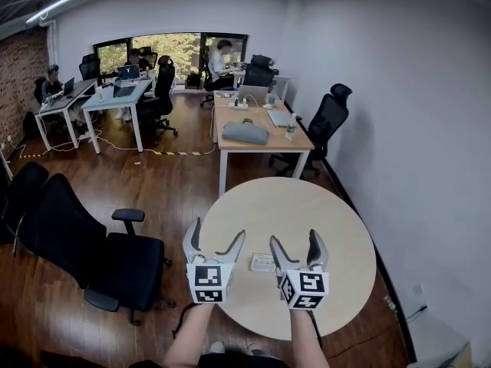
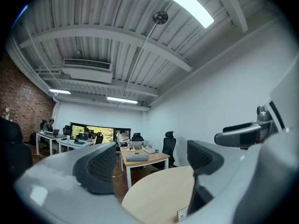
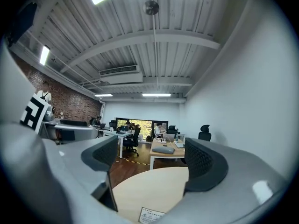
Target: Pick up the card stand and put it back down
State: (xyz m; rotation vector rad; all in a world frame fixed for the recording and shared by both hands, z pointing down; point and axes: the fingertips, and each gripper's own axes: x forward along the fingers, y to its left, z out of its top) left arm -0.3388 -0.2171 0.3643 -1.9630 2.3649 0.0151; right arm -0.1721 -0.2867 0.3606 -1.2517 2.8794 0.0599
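Observation:
A small white card stand [image 1: 262, 262] sits on the round beige table [image 1: 307, 205], near its front edge. It lies between my two grippers, a little lower than their fingertips. My left gripper [image 1: 217, 232] hovers just left of it, jaws open and empty. To the stand's right my right gripper [image 1: 295, 240] is held the same way, jaws apart with nothing between them. The left gripper view has the card stand [image 2: 182, 213] at the bottom edge beside the right jaw of the open gripper [image 2: 152, 164]. In the right gripper view the stand [image 3: 152, 215] lies low between the spread jaws [image 3: 150, 160].
Black office chairs [image 1: 100, 251] stand close to the table's left side. A wooden desk [image 1: 261, 133] with a grey bag and a laptop lies beyond the table, with a black chair [image 1: 326, 121] beside it. A white wall runs along the right. People sit at far desks.

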